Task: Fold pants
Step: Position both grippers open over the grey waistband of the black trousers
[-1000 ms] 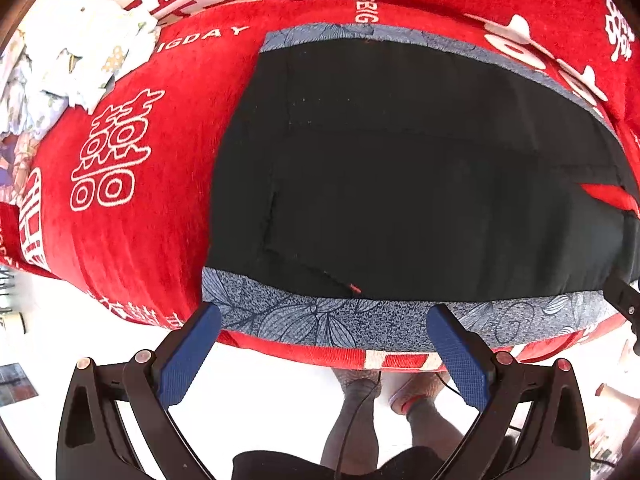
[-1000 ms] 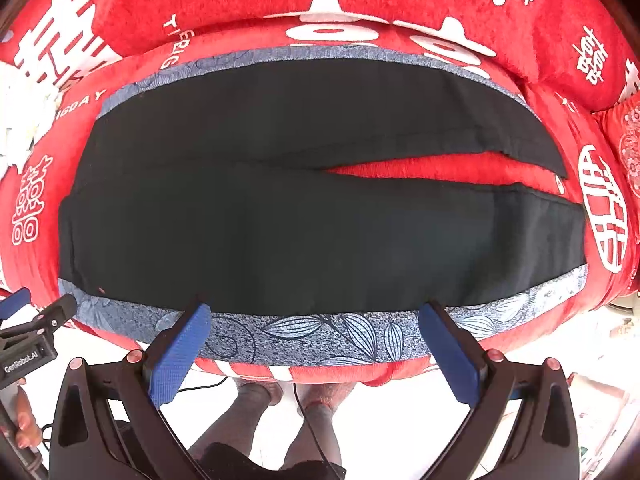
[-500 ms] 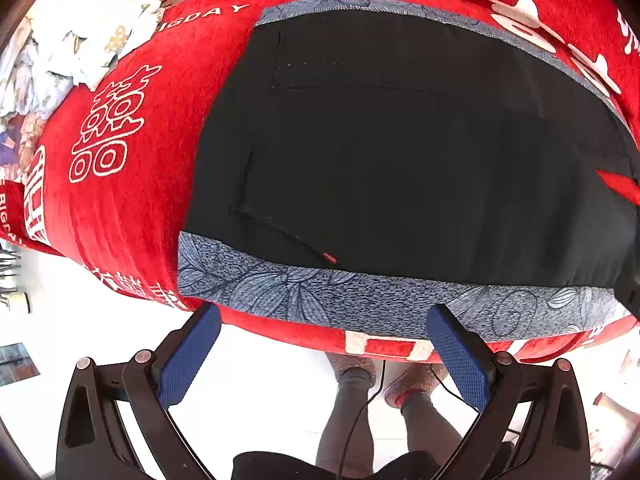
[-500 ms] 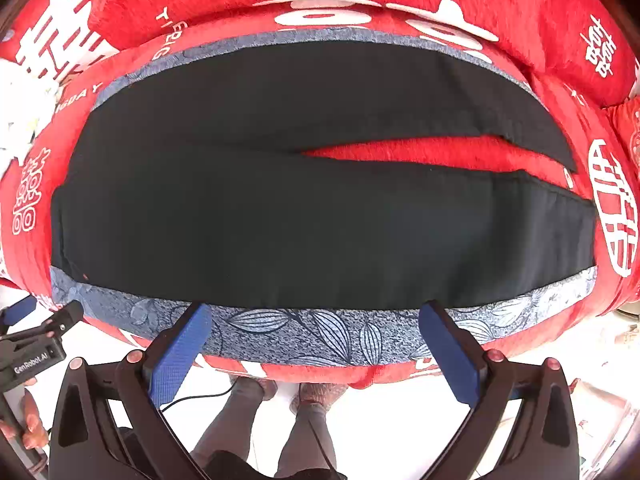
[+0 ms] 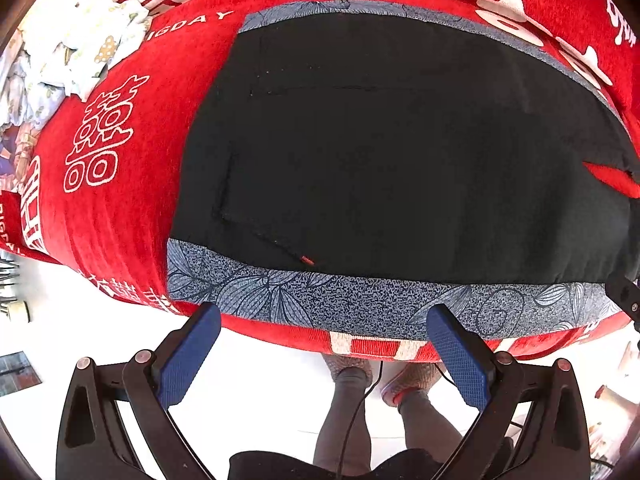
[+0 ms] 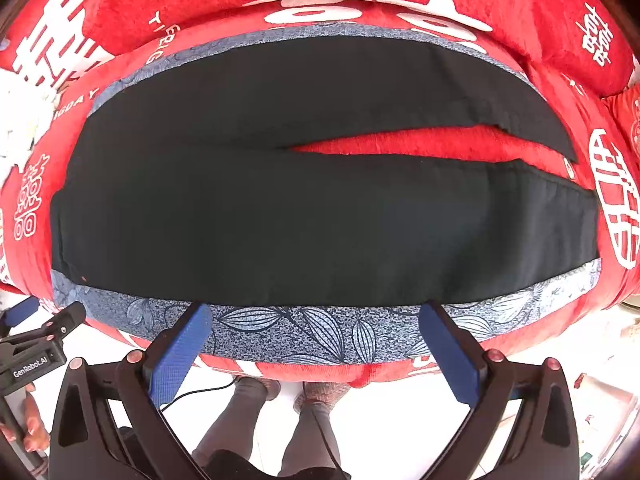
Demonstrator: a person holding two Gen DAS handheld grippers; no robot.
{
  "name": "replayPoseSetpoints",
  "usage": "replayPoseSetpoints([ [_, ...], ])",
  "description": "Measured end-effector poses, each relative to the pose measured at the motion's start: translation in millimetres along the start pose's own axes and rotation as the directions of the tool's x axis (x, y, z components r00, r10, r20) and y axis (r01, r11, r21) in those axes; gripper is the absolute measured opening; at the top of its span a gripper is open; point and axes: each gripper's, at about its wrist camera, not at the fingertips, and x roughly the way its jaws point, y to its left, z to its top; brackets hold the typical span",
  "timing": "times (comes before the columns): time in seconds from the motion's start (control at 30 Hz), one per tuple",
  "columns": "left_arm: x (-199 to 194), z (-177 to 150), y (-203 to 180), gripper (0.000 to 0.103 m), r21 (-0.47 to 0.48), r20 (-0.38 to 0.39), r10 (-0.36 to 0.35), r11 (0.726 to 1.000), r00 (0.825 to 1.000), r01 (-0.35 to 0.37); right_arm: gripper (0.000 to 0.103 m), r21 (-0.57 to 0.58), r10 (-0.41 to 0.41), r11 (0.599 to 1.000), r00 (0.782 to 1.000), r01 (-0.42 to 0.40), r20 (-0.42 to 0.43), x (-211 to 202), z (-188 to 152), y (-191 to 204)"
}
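Black pants (image 6: 280,216) lie flat on a blue leaf-patterned cloth (image 6: 320,332) spread over a red sofa cover. The waist is at the left, the two legs run right with a red gap between them. The left wrist view shows the waist end and a pocket (image 5: 360,152). My left gripper (image 5: 324,352) is open and empty, just off the cloth's near edge by the waist. My right gripper (image 6: 316,348) is open and empty, off the near edge below the near leg. The left gripper also shows at the left of the right wrist view (image 6: 44,340).
The red cover (image 5: 120,184) with white characters spreads all around the cloth. A pale floral bundle (image 5: 76,52) lies at the far left. The person's legs and a cable (image 6: 288,412) are below on the white floor.
Both grippers have moved a little closer to the sofa, so the pants appear larger. Both stay open and nothing has been taken hold of.
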Motion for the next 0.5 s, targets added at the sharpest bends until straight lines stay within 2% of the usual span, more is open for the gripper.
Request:
replayPoseSetpoints([
  [0.27, -0.3, -3.5, 0.6, 0.103, -0.002, 0.002, -0.017, 1.0, 1.0, 0.017, 0.103, -0.004, 0.005, 1.0, 1.0, -0.005, -0.001, 1.1, -1.9, 2.7],
  [0.5, -1.3, -5.3, 1.7, 0.103, 0.003, 0.007, -0.018, 1.0, 1.0, 0.018, 0.103, 0.014, 0.042, 0.999, 0.999, -0.042, 0.002, 0.7, -4.5, 1.8],
])
